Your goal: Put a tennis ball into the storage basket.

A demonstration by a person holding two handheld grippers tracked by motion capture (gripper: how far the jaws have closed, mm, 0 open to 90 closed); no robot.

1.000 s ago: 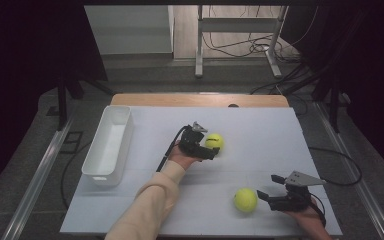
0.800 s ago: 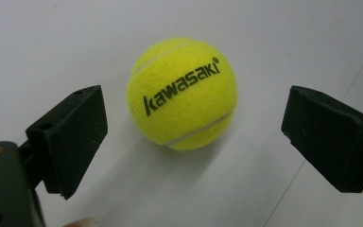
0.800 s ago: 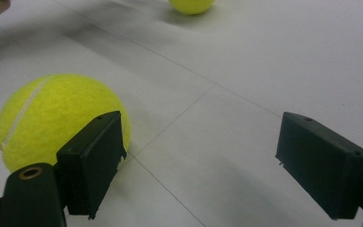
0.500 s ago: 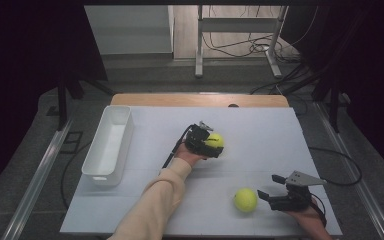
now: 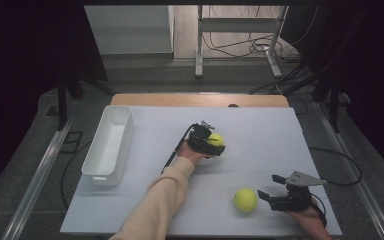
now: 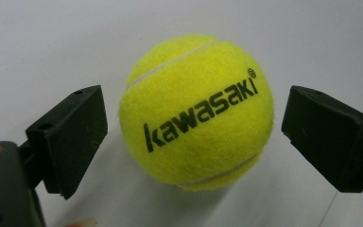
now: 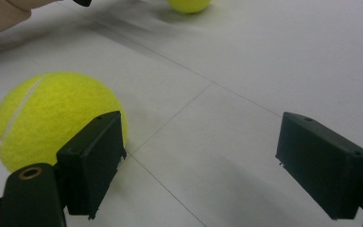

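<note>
High view: white bin [image 5: 109,145] holds nothing; both tennis balls [image 5: 245,199] sit outside.

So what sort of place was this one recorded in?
Most likely a lab or recording workspace, not a home: a white-covered table on a bare grey floor, loose cables by a metal stand, and dark screens around it.

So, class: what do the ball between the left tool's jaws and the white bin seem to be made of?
Ball: fuzzy yellow felt, matte, with a pale curved seam and black "kawasaki" print; likely a rubber core, though that is hidden. The left tool stands open around it. White bin: probably moulded plastic, smooth with a slight sheen and rounded rim.
</note>
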